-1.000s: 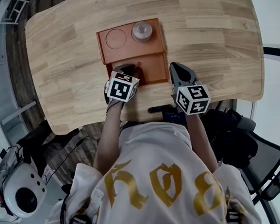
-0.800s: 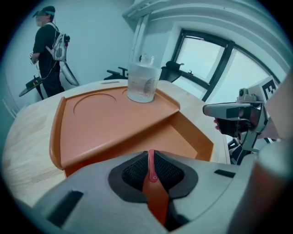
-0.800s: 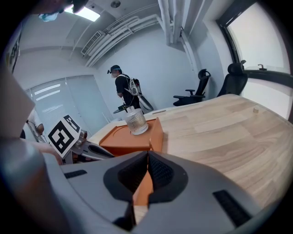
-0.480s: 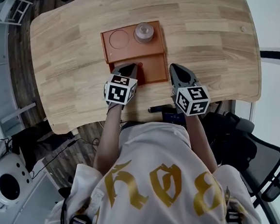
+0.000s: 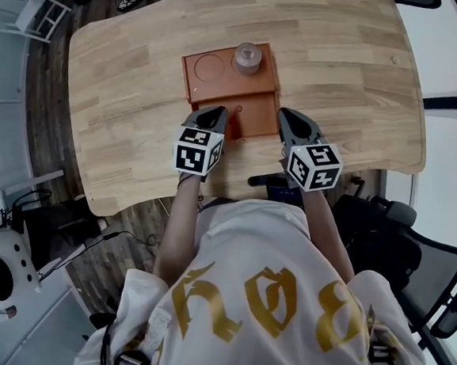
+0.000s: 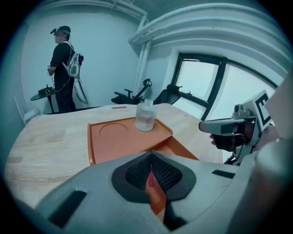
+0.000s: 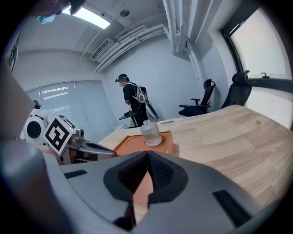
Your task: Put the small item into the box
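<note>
Beside box point(image 5: 254, 121): left gripper point(image 5: 213, 114), right gripper point(image 5: 289, 120), fingers point(image 6: 135, 174) seemingly together.

The box point(image 5: 254, 118) is lying upper centre on the surface point(image 5: 125, 89), the bottle point(image 5: 247, 58) standing on its upper-right corner.

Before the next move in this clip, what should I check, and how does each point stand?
1. Is the orange box flat on the wooden table: ok.
2. Is the clear bottle upright on the box's far half: ok.
3. Is the left gripper open to grasp: not ok, jaws together, nothing clamped.
4. Is the right gripper open: not ok, jaws together.
5. What the small red spot on the near half is: cannot tell.
</note>
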`<state>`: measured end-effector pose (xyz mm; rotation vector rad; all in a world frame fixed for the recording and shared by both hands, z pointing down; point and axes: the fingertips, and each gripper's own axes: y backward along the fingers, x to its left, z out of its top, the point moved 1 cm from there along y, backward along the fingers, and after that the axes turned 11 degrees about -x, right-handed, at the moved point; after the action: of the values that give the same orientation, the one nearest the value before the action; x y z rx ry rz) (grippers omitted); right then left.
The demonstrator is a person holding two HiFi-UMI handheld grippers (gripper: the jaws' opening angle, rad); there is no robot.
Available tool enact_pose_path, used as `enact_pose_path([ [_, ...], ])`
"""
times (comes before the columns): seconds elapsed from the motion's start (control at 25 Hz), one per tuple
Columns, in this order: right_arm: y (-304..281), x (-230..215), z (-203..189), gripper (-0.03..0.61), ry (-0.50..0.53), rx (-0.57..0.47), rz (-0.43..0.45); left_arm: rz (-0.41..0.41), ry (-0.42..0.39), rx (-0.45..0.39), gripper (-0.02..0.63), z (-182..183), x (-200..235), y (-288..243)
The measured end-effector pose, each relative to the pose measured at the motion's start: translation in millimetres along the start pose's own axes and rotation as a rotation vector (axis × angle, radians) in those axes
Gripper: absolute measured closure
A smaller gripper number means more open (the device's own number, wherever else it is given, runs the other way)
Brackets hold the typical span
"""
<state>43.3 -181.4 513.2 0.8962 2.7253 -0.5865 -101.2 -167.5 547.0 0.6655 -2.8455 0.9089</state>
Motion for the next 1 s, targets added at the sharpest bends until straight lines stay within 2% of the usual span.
enact_pose_path([
  [0.44,25,21,20,0.566,0.012,-0.086,0.018,-0.013,0.061,-0.193,0.603,47,-19,30],
  [0.68,35,27,19,0.566,0.045,-0.088,0.025,-0.024,0.043,-0.260,0.603,59,-35,55],
  [1.0,46,54,43,0.566,0.108,-0.163,0.045,0.045,-0.003,-0.349,0.603,63,-34,92],
])
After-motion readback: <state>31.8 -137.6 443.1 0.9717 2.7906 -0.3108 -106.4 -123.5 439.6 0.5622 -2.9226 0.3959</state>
